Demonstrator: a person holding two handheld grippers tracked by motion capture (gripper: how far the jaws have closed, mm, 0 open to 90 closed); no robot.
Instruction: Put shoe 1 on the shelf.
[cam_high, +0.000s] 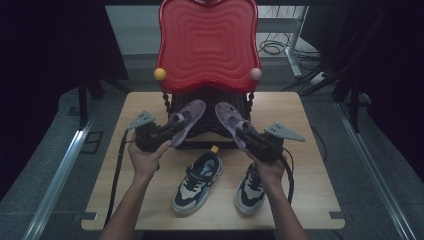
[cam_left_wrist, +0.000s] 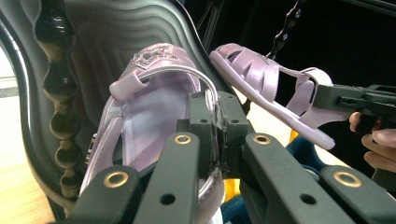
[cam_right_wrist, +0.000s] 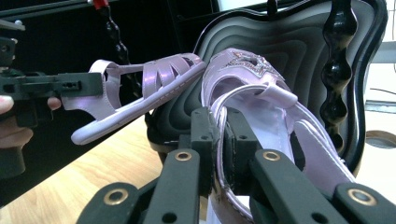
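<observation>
- High view: the left claw (cam_high: 165, 131) pinches the heel end of the left purple sandal (cam_high: 188, 117), held above the worktop (cam_high: 125, 165) with its toe pointing far and right. The right claw (cam_high: 246, 134) pinches the right purple sandal (cam_high: 228, 120), toe pointing far and left. Both toes sit just before the black base of the red chair-shaped stand (cam_high: 207, 45). A pair of dark sneakers (cam_high: 198, 182) lies on the near part of the worktop, between the person's forearms.
- Left gripper view: the jaws press together on the silvery heel strap of the left purple sandal (cam_left_wrist: 149, 107); the right purple sandal (cam_left_wrist: 266, 79) hangs to the right, apart from it.
- Right gripper view: the jaws clamp the heel strap of the right purple sandal (cam_right_wrist: 261, 93); the left purple sandal (cam_right_wrist: 140, 88) shows at left, its toe close to this one.
</observation>
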